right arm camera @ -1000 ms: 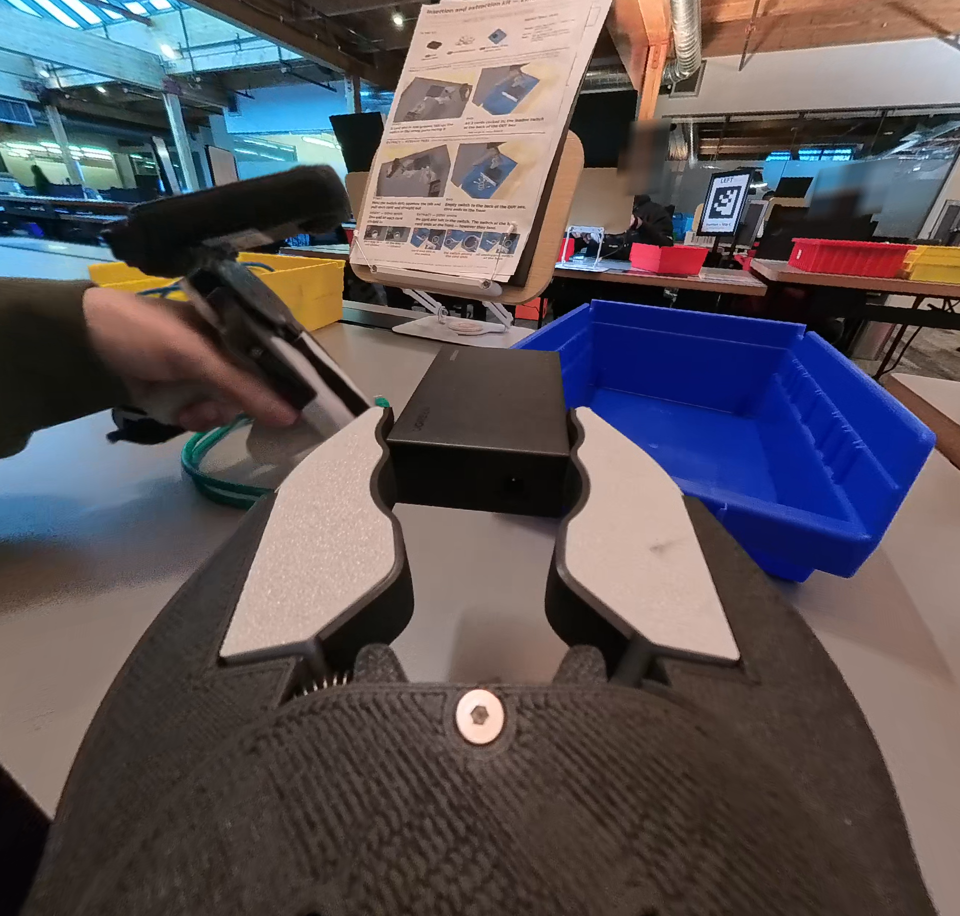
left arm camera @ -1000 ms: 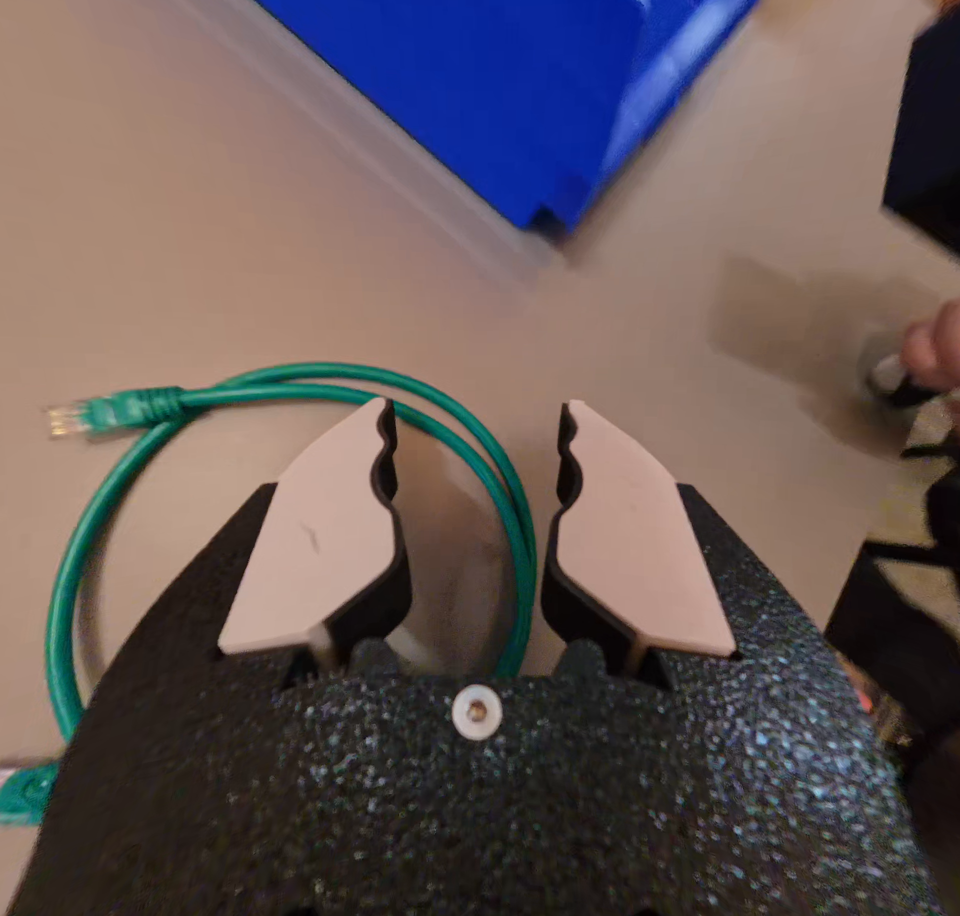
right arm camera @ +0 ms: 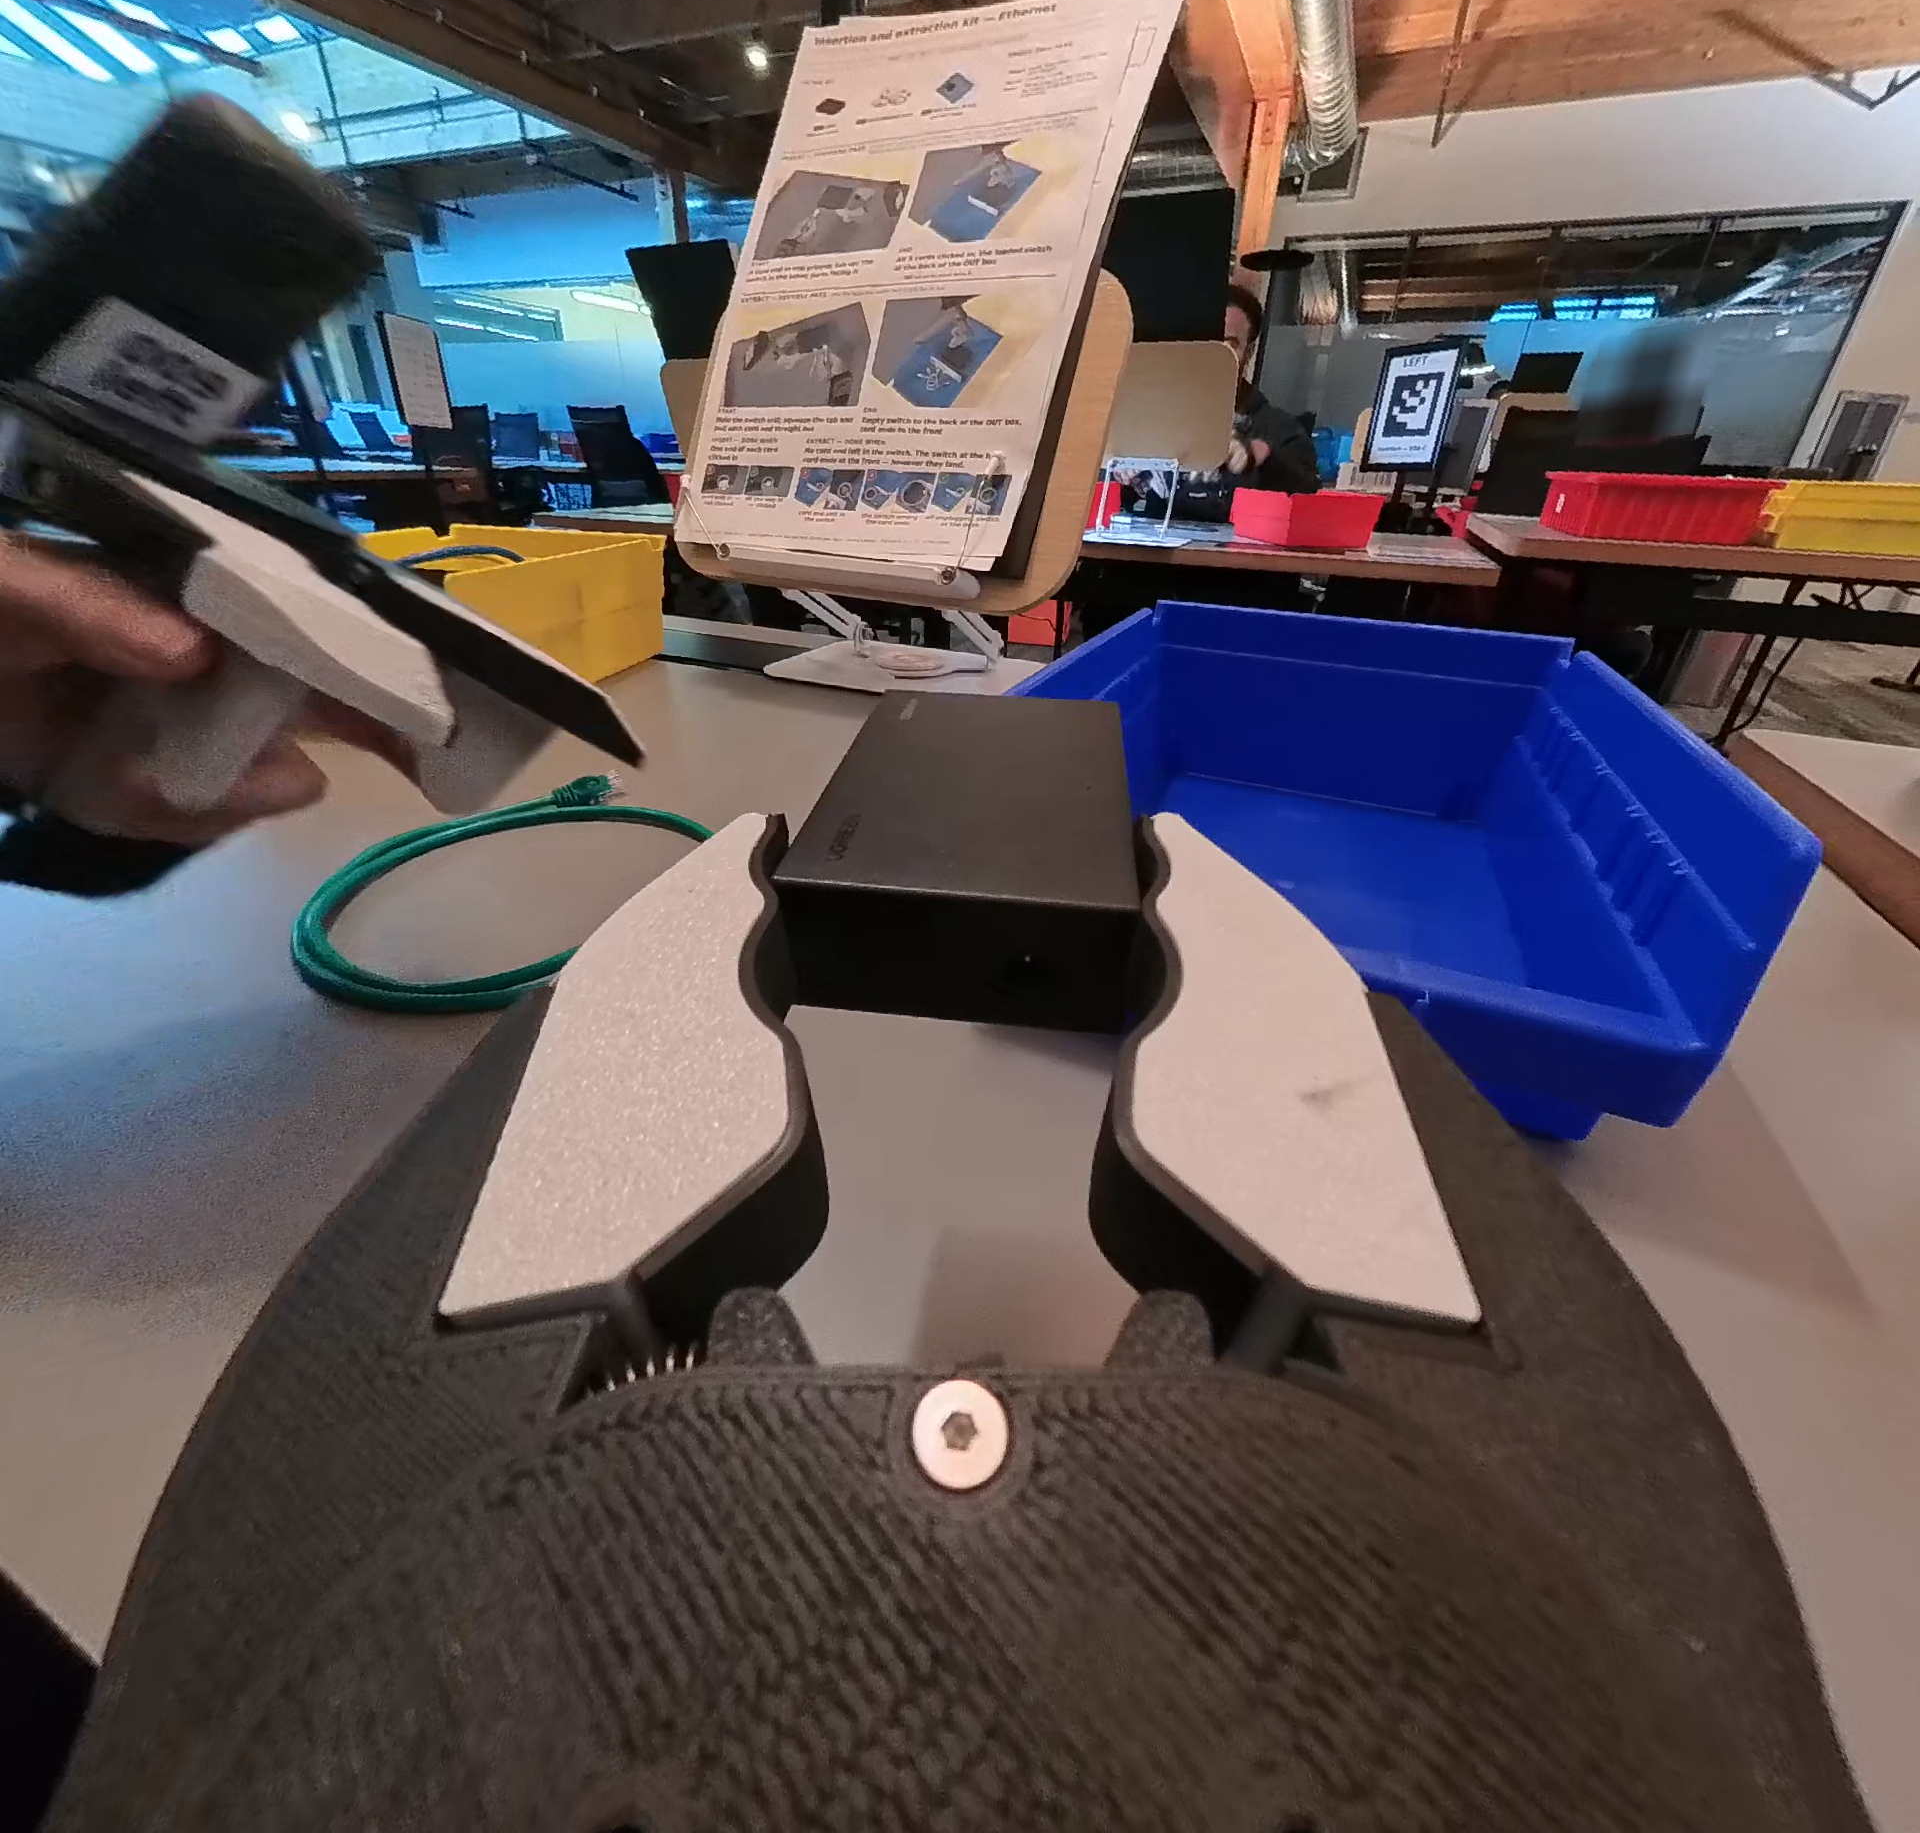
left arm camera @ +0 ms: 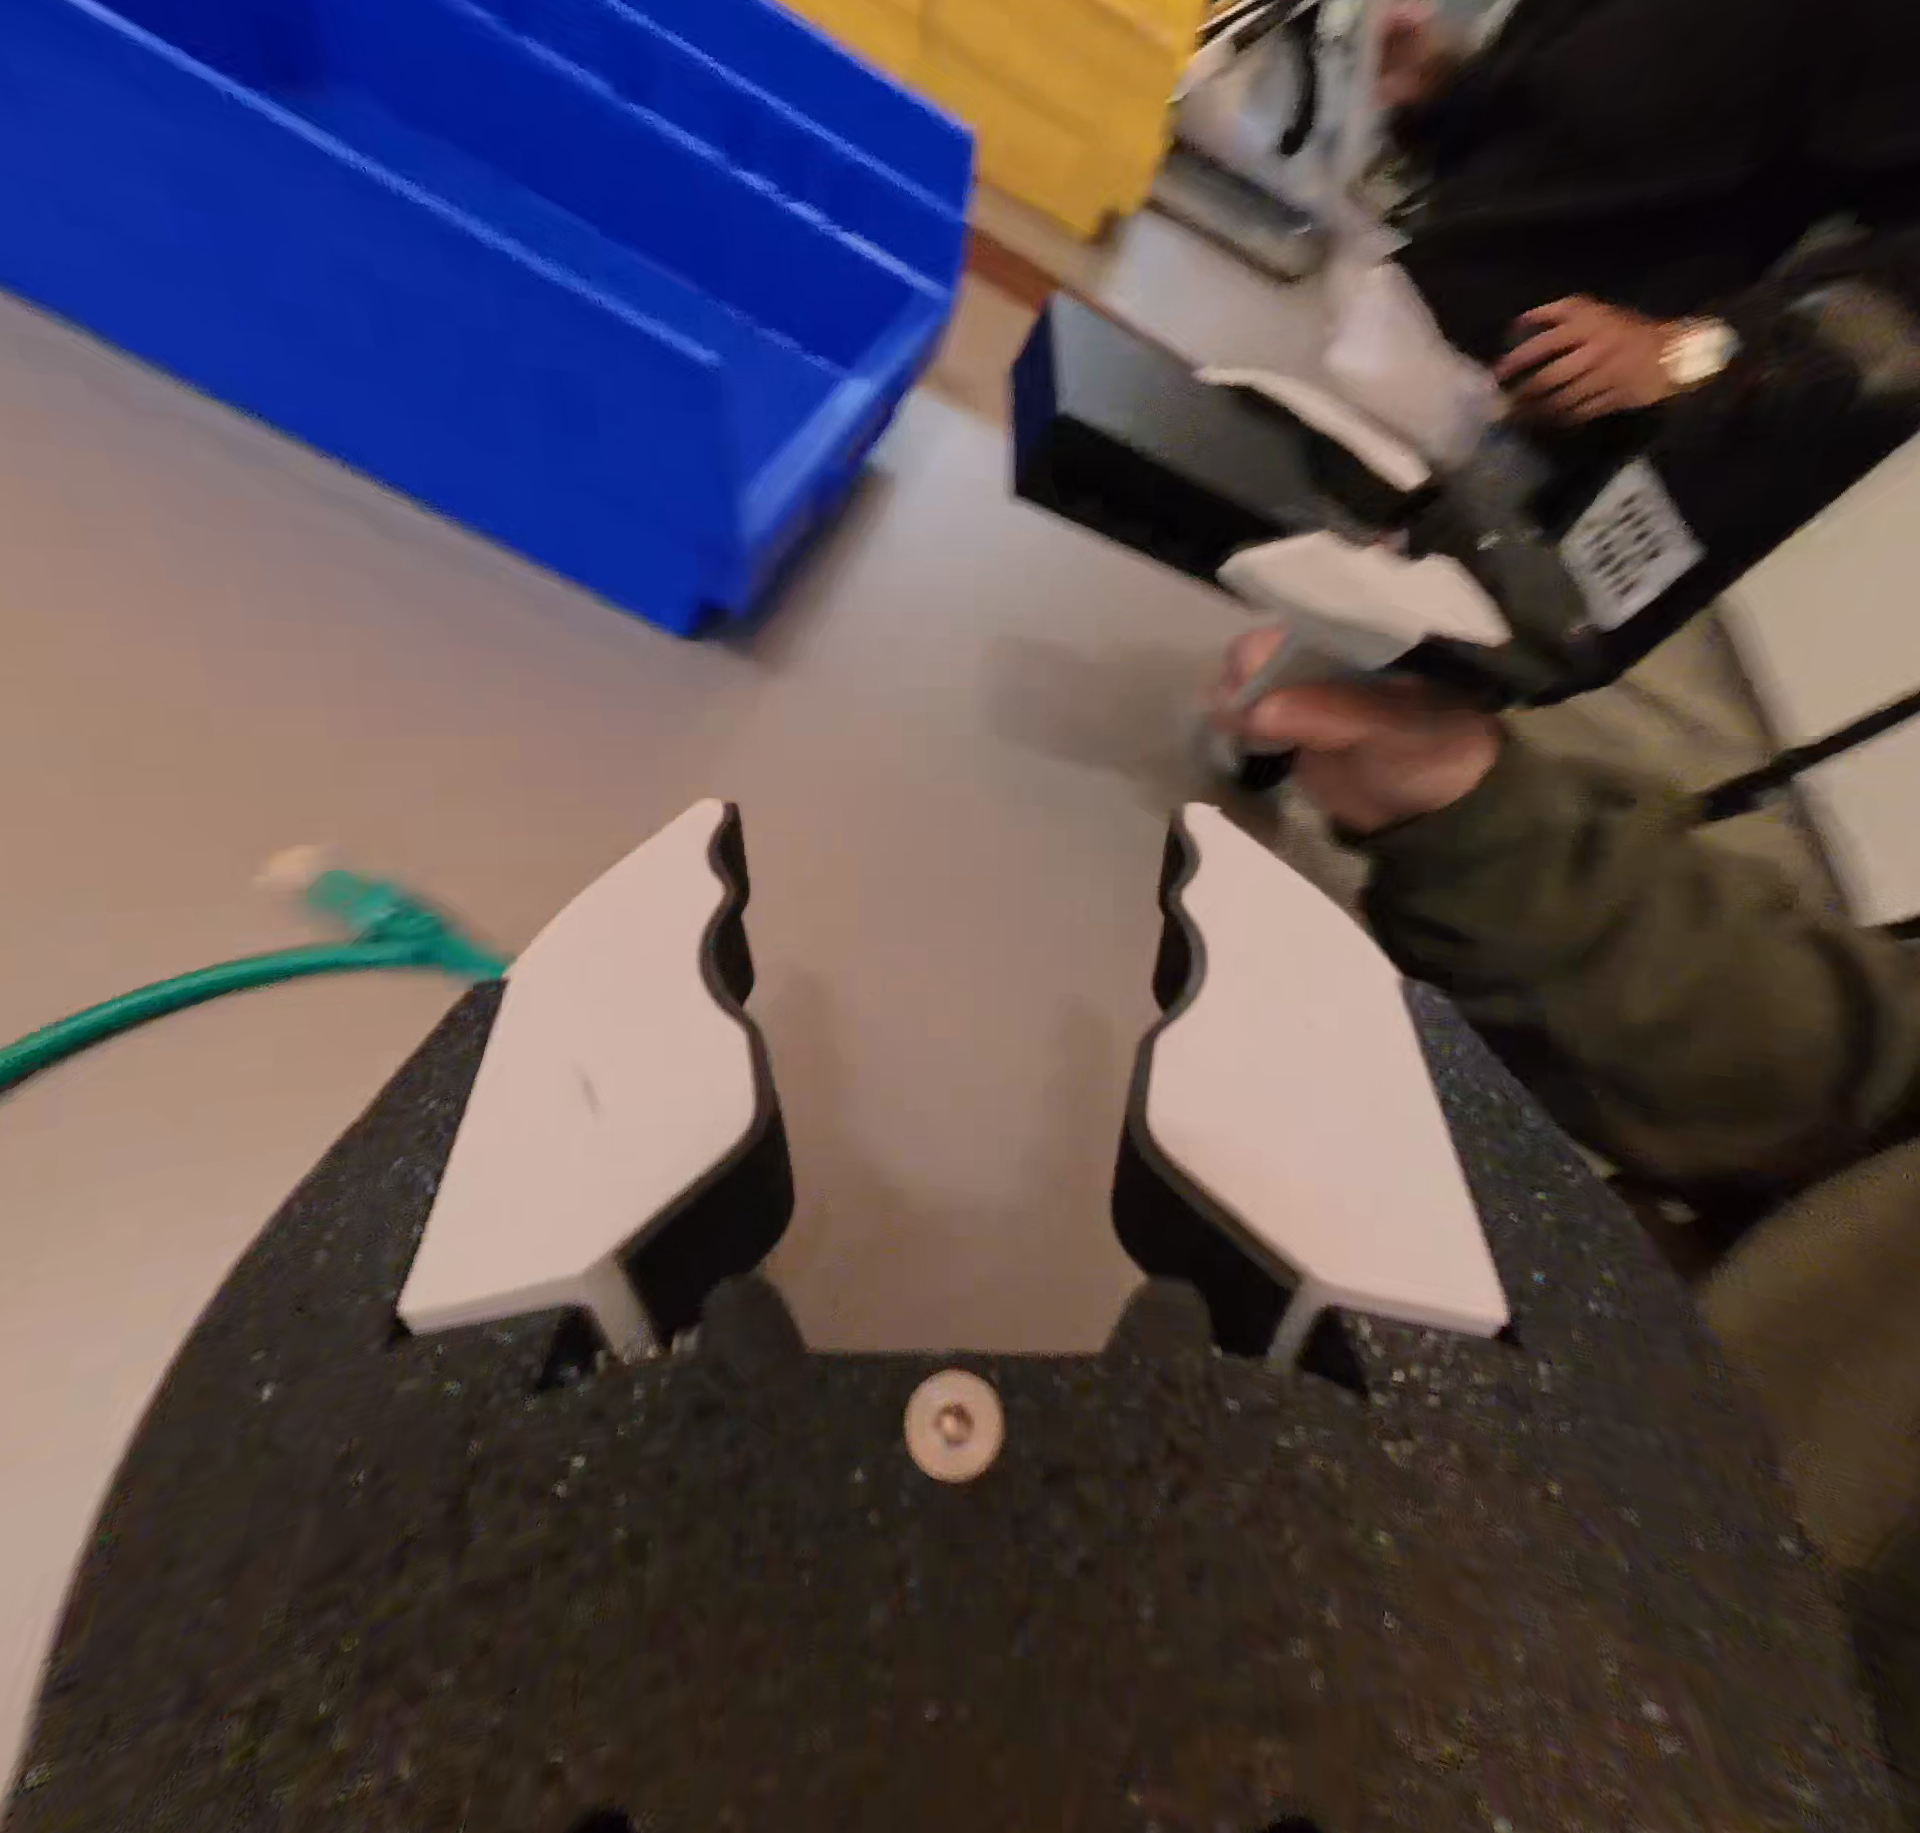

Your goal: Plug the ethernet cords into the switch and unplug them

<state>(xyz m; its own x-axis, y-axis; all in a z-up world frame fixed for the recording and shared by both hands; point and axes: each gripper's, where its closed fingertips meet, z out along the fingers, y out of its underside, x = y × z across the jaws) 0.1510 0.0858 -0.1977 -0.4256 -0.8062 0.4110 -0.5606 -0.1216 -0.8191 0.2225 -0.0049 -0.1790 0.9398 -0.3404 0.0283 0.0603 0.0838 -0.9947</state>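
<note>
Right gripper (right arm camera: 961, 848) clamps the black box-shaped switch (right arm camera: 961, 848); left gripper (left arm camera: 951, 848) hangs open, empty, right of the coiled green ethernet cord (right arm camera: 416, 910).

Black box switch (right arm camera: 961, 848) flat on tabletop (right arm camera: 156, 1108), clamped between right claw (right arm camera: 958, 936) fingers. Green ethernet cord (right arm camera: 436, 910) coiled left of it, unplugged.

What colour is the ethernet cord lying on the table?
Green; the ethernet cord shows best in the right wrist view, coiled left of the switch.
</note>
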